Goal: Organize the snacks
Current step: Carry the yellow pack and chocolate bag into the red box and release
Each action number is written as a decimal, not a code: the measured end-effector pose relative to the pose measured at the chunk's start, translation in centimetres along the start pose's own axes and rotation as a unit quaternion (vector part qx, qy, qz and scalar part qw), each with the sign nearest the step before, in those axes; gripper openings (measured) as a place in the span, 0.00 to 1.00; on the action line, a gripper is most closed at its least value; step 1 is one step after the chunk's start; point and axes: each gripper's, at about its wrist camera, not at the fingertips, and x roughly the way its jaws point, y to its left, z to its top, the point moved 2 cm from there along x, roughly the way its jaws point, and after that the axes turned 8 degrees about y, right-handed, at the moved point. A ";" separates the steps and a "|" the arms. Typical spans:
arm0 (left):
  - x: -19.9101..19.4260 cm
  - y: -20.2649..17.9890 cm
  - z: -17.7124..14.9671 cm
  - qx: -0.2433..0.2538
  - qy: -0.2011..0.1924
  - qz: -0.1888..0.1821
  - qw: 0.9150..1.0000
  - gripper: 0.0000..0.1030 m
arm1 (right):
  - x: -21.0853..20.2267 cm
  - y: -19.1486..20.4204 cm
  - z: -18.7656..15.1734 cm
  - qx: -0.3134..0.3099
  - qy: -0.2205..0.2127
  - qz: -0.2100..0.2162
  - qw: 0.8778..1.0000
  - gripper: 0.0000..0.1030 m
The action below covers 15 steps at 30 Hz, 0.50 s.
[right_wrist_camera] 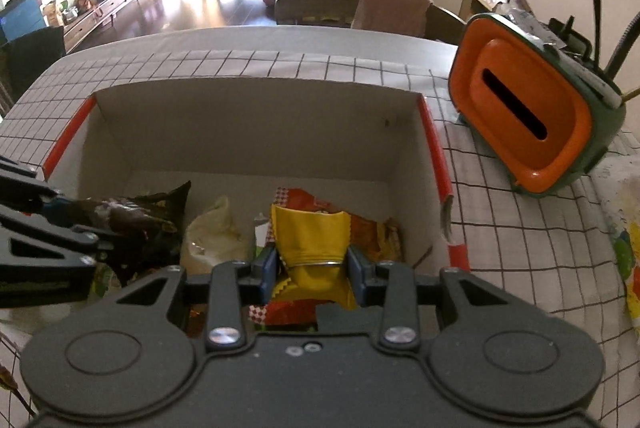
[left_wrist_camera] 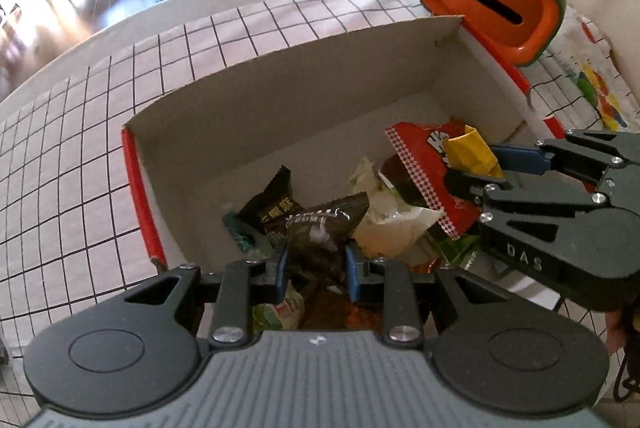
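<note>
Fingers clamp dark packet; right gripper pinches yellow packet.

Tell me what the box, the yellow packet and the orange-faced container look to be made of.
Box: likely cardboard; matte, thin folded walls.
Yellow packet: probably plastic film; slight sheen, creases, zigzag edge, pinched by right gripper.
Orange-faced container: looks like moulded plastic; smooth, rounded, slotted.

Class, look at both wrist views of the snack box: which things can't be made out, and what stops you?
- Print on the dark packet held by the left gripper: blurred, left view.
- Lower half of the yellow packet: hidden by the right gripper, right view.
- Near wall of the box: behind the grippers in both views.
- Snacks under the red bag: covered by the pile.
</note>
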 end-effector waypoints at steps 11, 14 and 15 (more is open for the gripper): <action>1.2 -0.1 0.5 0.003 0.011 0.002 1.000 0.26 | 0.3 -0.4 0.5 -0.003 0.011 0.016 1.000 0.34; 1.2 0.2 0.4 -0.003 0.012 -0.004 1.000 0.27 | 0.3 -0.6 0.6 0.005 0.011 0.020 1.000 0.35; 1.2 0.3 0.4 -0.006 0.014 -0.006 1.000 0.27 | 0.2 -0.7 0.7 0.007 0.010 0.022 1.000 0.35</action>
